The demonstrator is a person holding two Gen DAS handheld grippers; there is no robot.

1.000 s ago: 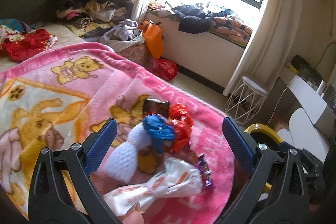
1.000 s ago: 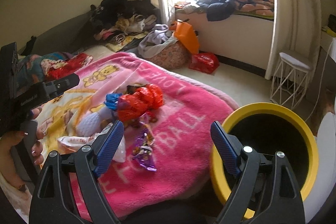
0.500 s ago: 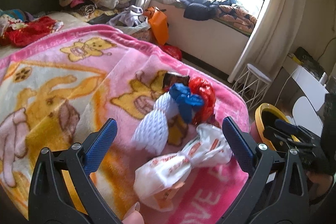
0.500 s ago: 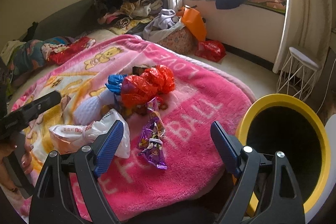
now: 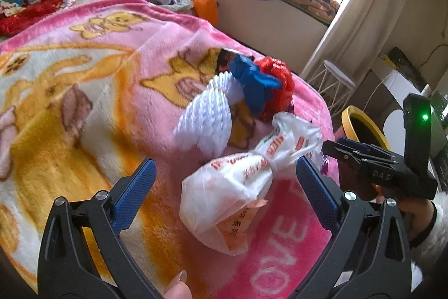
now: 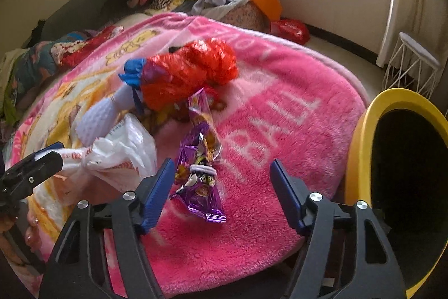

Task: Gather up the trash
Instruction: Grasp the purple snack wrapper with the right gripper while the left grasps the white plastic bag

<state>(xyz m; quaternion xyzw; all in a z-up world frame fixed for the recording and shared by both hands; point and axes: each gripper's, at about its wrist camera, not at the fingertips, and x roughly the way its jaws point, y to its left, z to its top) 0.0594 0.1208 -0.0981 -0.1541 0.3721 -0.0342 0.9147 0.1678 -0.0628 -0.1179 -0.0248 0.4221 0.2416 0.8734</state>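
Your left gripper [image 5: 222, 177] pointed steeply down, jaws wide apart, pads pressing nothing. Your right gripper [image 6: 221, 181] tilted down too; its jaws had just been closing but stood apart, gripping nothing. Your right hand [image 5: 403, 208] clasped its handle.

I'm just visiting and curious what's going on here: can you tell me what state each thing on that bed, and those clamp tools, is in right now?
Left hand-held gripper: open, white plastic bag between its jaws, untouched.
Right hand-held gripper: open, jaws just been closing, around the purple wrapper.
White plastic bag: knotted, lying on the blanket.
Purple wrapper: crumpled, banded, lying on the blanket.
Red bag: bunched, not yet collected.
Yellow bin: open-topped, beside the bed.
Pink blanket: spread flat.
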